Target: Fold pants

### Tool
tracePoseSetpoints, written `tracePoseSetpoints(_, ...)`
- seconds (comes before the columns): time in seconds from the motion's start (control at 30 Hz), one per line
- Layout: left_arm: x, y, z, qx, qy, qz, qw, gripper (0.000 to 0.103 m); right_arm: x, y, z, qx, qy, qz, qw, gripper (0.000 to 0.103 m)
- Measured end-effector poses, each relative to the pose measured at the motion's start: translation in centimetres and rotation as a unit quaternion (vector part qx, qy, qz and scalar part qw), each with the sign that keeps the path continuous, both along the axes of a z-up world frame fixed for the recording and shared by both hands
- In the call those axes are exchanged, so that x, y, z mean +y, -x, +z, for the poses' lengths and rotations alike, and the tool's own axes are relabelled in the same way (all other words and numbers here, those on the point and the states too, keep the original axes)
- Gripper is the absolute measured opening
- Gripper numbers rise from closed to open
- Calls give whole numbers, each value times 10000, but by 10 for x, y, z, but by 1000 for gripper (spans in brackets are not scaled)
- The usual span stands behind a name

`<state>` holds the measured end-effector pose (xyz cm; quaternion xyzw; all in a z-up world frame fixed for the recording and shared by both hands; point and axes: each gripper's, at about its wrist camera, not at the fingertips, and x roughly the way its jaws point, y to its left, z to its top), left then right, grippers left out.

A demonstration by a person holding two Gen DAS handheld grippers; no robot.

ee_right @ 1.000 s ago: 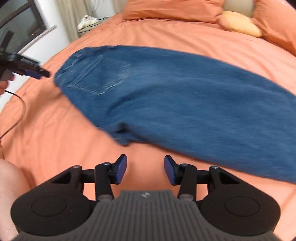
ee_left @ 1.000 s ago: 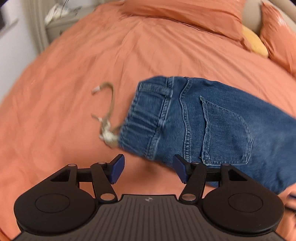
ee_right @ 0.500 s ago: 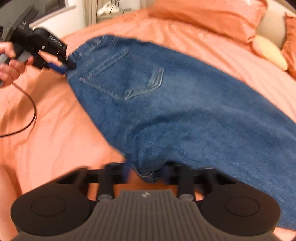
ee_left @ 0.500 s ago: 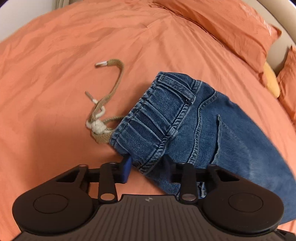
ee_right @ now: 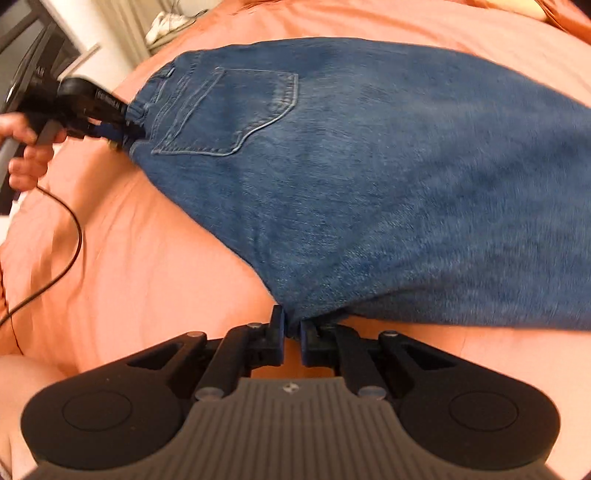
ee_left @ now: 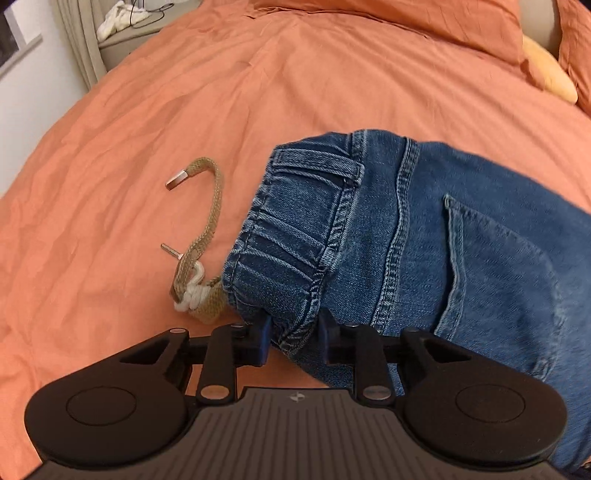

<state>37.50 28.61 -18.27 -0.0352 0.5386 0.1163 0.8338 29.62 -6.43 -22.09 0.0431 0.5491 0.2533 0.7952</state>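
The pants (ee_right: 369,184) lie flat on the orange bed (ee_left: 147,184), back pocket up, already doubled leg on leg. The left claw (ee_left: 293,341) pinches the waistband corner; the right claw (ee_right: 291,334) pinches the near edge lower down. Both grips are set — the next fold is not yet made.

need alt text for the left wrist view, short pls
The left hand-held gripper is shut on the waistband corner of blue jeans lying on an orange bedspread. A tan drawstring with metal tips trails from the waistband to the left. Orange pillows sit at the far end of the bed.
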Motion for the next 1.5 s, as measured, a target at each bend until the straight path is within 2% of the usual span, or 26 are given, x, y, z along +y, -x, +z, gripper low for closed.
tracePoseSetpoints(0.1, -9, 1, 4, 87, -202, -71, 9997, 33, -6, 0, 5, 104, -66, -192, 9997, 5)
tracePoseSetpoints(0.13, -12, 1, 8, 114, -273, -130, 9995, 35, -8, 0, 8, 126, -63, -231, 9996, 10)
tracePoseSetpoints(0.2, -17, 6, 20, 115, -451, -229, 9987, 46, -15, 3, 13, 104, -36, -241, 9996, 37)
tracePoseSetpoints(0.27, -25, 15, 35, 9, -662, -379, 9971, 46, -29, 11, 21, -102, -32, -298, 9995, 48)
tracePoseSetpoints(0.37, -37, 28, 52, -116, -838, -484, 9952, 47, -67, 18, 37, -307, 18, -539, 9981, 48)
tracePoseSetpoints(0.47, -54, 36, 64, -170, -680, -591, 9958, 47, -123, 17, 47, -393, 79, -1024, 9939, 48)
tracePoseSetpoints(0.6, -87, 32, 69, -227, -573, -813, 9948, 47, -222, 17, 62, -419, 319, -1967, 9790, 46)
tracePoseSetpoints(0.73, -129, 26, 63, -242, -539, -1072, 9925, 47, -333, 16, 75, -313, 398, -3081, 9500, 44)
tracePoseSetpoints(0.9, -175, 14, 48, -197, -574, -1389, 9885, 47, -463, 22, 82, -257, 224, -4427, 8960, 46)
tracePoseSetpoints(0.97, -192, 8, 41, -126, -699, -1464, 9867, 47, -507, 24, 78, -249, -47, -4846, 8744, 50)
tracePoseSetpoints(1.07, -205, -2, 28, 36, -784, -1470, 9860, 47, -557, 26, 65, -279, -627, -5530, 8304, 70)
tracePoseSetpoints(1.13, -210, -9, 19, 149, -795, -1399, 9869, 47, -580, 27, 51, -224, -1126, -5855, 8025, 70)
tracePoseSetpoints(1.17, -211, -13, 14, 199, -803, -1365, 9872, 47, -589, 28, 43, -176, -1322, -5954, 7923, 70)
tracePoseSetpoints(1.23, -215, -19, 4, 321, -848, -1322, 9871, 47, -589, 22, 27, -45, -1484, -6024, 7843, 63)
tracePoseSetpoints(1.3, -216, -22, -3, 396, -885, -1299, 9868, 47, -587, 17, 12, 79, -1525, -5991, 7860, 53)
tracePoseSetpoints(1.37, -217, -25, -8, 433, -893, -1274, 9869, 47, -595, 17, -2, 111, -1701, -6035, 7790, 53)
tracePoseSetpoints(1.43, -217, -26, -12, 449, -888, -1270, 9869, 47, -605, 20, -15, 75, -1974, -6118, 7659, 52)
tracePoseSetpoints(1.47, -216, -27, -14, 463, -876, -1268, 9870, 47, -607, 20, -21, 48, -2101, -6160, 7592, 48)
tracePoseSetpoints(1.5, -215, -28, -16, 479, -851, -1243, 9874, 47, -609, 19, -25, 30, -2184, -6187, 7546, 34)
